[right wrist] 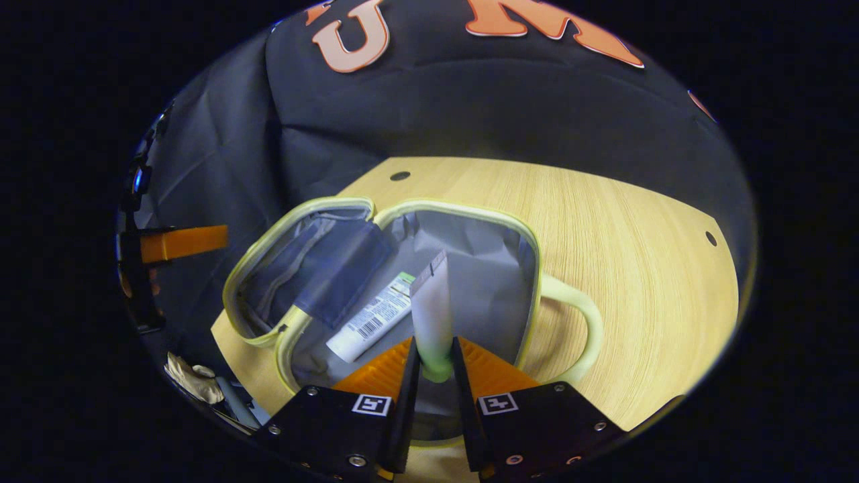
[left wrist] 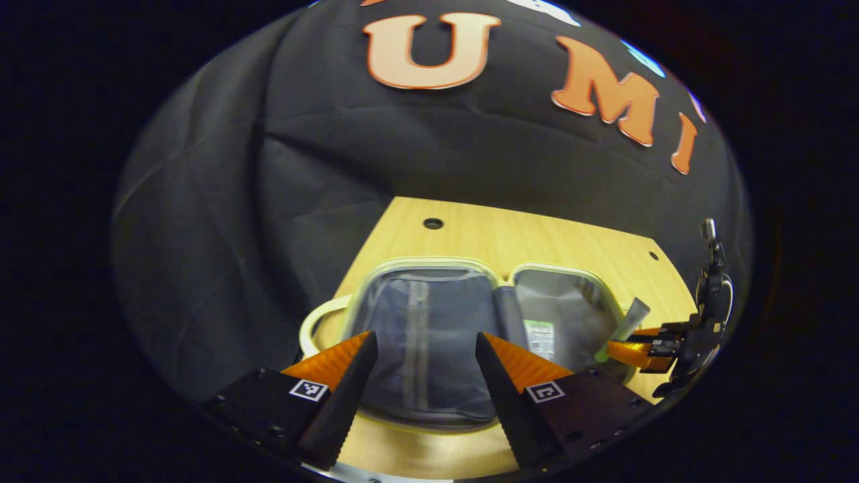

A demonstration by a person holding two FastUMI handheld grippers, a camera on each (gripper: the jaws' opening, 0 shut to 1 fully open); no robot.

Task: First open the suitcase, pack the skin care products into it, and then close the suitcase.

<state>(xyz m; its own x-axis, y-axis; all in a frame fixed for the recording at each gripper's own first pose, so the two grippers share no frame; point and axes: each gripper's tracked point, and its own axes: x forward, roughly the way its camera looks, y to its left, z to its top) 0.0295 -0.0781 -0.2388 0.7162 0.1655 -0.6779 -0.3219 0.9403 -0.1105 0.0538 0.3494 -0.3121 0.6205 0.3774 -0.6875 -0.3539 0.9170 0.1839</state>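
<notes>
Broadly, a pale wooden table (right wrist: 637, 268) carries the suitcase (right wrist: 470, 221), a small soft case with a yellow-green rim lying fully open, its two grey-lined halves spread flat side by side and a looped handle (right wrist: 582, 329) sticking out to the right in the right gripper view. One skin care tube (right wrist: 372, 315), white with a printed label, already lies inside the right-hand half, its long axis slanting from near-left to far-right across the lining. The right gripper (right wrist: 435, 365) is clamped on a second tube (right wrist: 433, 308), both fingers pressing its green cap end, so the tube's long axis runs straight out along the fingers and its flat crimped end points away toward the far wall of the case. In the left gripper view the same tube (left wrist: 629, 320) pokes up at the right rim of the case, held by the right gripper (left wrist: 644, 352). The left gripper (left wrist: 426, 349) hovers over the near edge of the left-hand half with its fingers well apart and nothing between them. By my reading the packing step is under way: the next move calls for lowering the held tube into the right half beside the first, releasing it there, and only then folding one half over to close.
</notes>
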